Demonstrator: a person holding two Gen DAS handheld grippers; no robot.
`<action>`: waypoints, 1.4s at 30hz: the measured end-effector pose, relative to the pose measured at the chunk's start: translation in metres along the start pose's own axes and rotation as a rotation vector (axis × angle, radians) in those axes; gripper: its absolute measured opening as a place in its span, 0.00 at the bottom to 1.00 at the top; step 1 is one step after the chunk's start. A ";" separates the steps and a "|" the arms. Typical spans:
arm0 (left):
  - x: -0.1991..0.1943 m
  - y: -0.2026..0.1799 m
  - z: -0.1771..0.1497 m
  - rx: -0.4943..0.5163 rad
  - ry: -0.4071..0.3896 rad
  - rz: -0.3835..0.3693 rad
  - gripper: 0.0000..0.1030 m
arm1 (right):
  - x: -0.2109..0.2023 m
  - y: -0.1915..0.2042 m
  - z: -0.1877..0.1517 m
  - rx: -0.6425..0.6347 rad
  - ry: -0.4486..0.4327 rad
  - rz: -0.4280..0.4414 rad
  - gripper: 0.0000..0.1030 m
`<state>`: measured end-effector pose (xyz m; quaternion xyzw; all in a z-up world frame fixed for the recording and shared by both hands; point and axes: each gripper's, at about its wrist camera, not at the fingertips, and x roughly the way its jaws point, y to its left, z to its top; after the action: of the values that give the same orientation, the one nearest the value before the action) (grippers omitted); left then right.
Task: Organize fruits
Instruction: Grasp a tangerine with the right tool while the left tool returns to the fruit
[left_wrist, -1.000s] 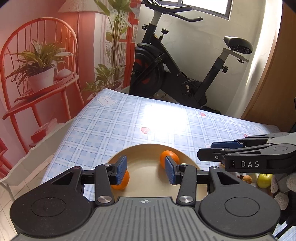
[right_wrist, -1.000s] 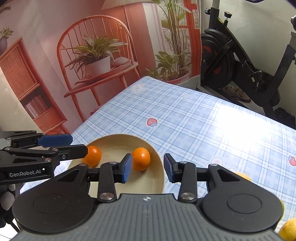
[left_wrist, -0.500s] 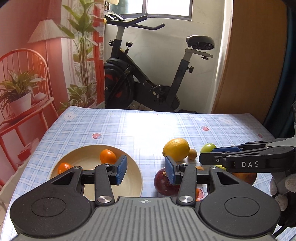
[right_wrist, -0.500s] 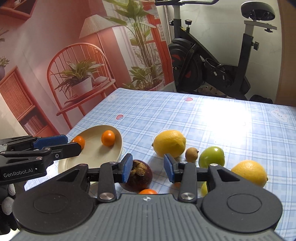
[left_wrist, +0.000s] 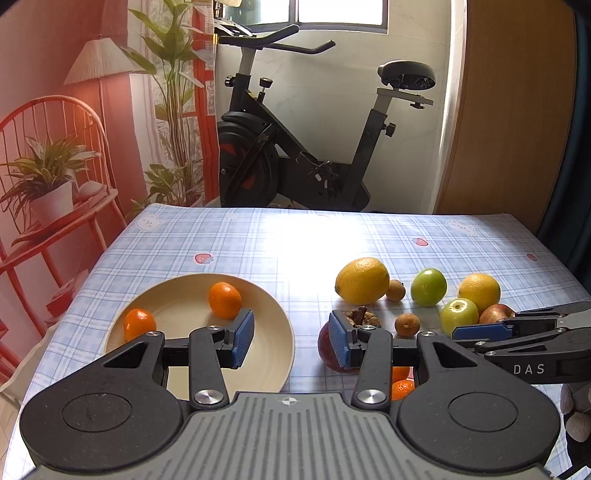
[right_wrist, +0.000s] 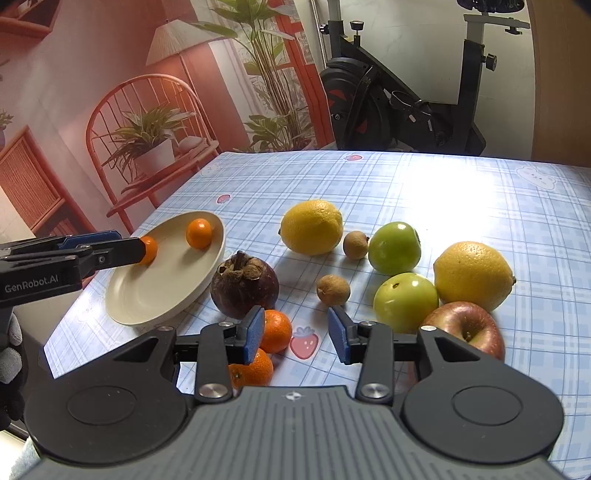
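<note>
- So, both hand-held grippers, left (left_wrist: 290, 338) and right (right_wrist: 295, 334), are wide open, holding nothing.
- Round cream plate (left_wrist: 258, 365) under the left one's left finger holds two small orange mandarins (left_wrist: 225, 300).
- Two more loose mandarins (right_wrist: 275, 330) sit just by the right one's left fingertip, on the blue checked bench (right_wrist: 461, 192).
- Dark purple mangosteen (right_wrist: 244, 284) just ahead-left of it.

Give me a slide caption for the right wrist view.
Open right gripper above two loose tangerines, with two more already on the cream plate.
</note>
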<state>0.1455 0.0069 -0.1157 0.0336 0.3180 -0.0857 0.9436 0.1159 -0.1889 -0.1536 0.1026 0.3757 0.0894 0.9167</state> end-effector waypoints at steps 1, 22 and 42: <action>0.000 0.002 -0.001 -0.009 0.004 0.003 0.46 | 0.002 0.005 -0.004 -0.020 0.005 0.002 0.41; 0.023 0.003 -0.010 -0.030 0.051 -0.024 0.46 | 0.035 0.026 -0.015 -0.074 0.136 0.062 0.46; 0.039 -0.010 -0.020 -0.014 0.105 -0.099 0.46 | 0.004 -0.022 -0.029 0.064 -0.023 0.091 0.39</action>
<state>0.1622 -0.0058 -0.1558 0.0154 0.3689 -0.1282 0.9205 0.1004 -0.2053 -0.1818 0.1496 0.3628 0.1179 0.9122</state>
